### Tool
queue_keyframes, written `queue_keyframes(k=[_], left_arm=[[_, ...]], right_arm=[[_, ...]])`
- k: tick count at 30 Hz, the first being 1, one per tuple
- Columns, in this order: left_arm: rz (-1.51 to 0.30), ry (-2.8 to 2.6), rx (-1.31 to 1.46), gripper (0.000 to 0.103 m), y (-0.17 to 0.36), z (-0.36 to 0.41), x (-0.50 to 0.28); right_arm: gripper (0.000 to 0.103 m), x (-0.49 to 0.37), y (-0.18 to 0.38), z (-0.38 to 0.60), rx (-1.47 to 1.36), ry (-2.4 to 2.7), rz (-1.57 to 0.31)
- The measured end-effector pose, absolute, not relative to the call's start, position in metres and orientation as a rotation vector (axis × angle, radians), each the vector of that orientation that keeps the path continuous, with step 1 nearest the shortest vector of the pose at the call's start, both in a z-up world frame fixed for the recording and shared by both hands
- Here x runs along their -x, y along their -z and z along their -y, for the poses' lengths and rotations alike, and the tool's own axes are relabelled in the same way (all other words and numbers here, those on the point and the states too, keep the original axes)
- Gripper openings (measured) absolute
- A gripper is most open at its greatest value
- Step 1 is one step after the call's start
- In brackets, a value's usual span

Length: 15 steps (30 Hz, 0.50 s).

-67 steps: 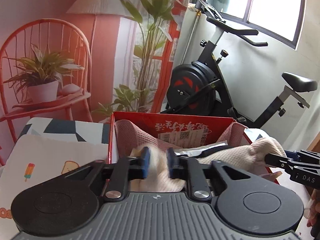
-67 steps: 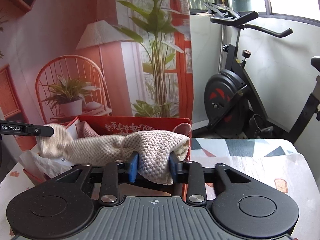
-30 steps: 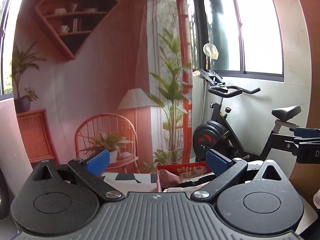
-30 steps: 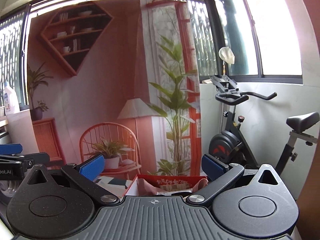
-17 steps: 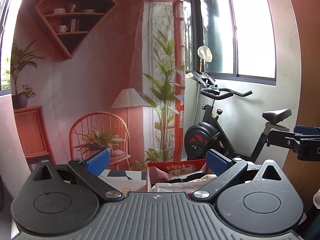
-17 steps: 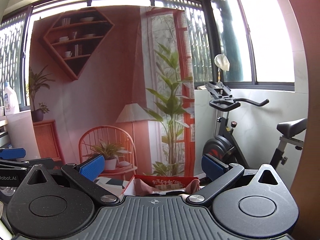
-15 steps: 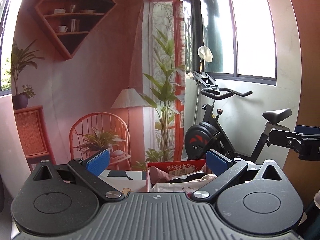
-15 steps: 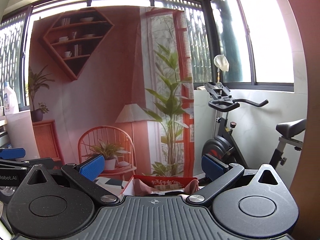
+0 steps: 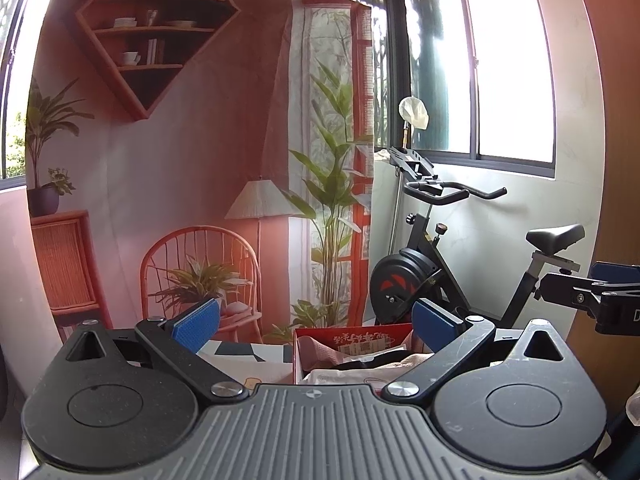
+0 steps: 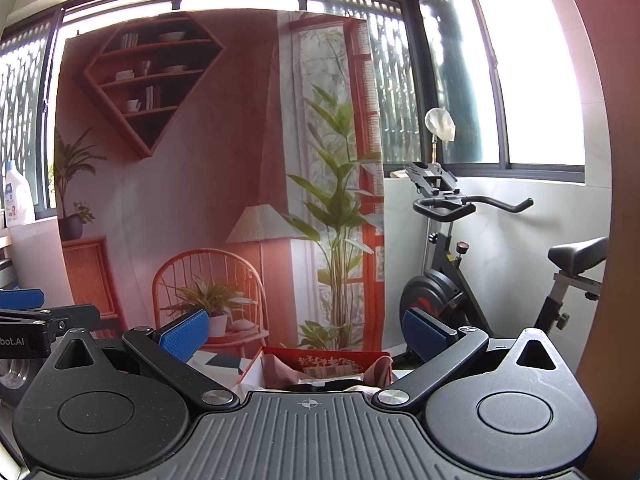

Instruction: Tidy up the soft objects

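Observation:
A red cardboard box sits low in the left wrist view, holding a pink cloth, a cream knitted towel and dark fabric. My left gripper is held back from and above the box, open and empty. The right gripper's fingers show at that view's right edge. In the right wrist view the same red box lies ahead and below, with pink cloth draped over its rim. My right gripper is open with nothing in it. The left gripper's finger pokes in from the left.
The box stands on a table with a patterned cloth. A black exercise bike stands behind on the right, under the window. A printed backdrop of a chair, lamp and plants hangs behind. A white bottle stands on the left sill.
Both grippers, earlier shut on the cream towel over the box, have let it go, opened wide and drawn back and up. Over the last half second they barely move.

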State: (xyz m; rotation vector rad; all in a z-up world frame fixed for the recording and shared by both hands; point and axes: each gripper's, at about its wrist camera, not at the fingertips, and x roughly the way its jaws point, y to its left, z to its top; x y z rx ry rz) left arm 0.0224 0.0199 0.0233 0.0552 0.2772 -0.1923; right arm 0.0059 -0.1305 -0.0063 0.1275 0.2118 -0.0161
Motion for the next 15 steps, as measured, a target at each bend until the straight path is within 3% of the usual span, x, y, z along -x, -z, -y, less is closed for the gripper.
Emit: queue_keyframes(k=[15], left_arm=[[-0.264, 0.182, -0.056, 0.103, -0.0241, -0.0166, -0.0174]], right_arm=[[0.103, -0.0059, 0.0077, 0.1318, -0.13, 0.017, -0.215]])
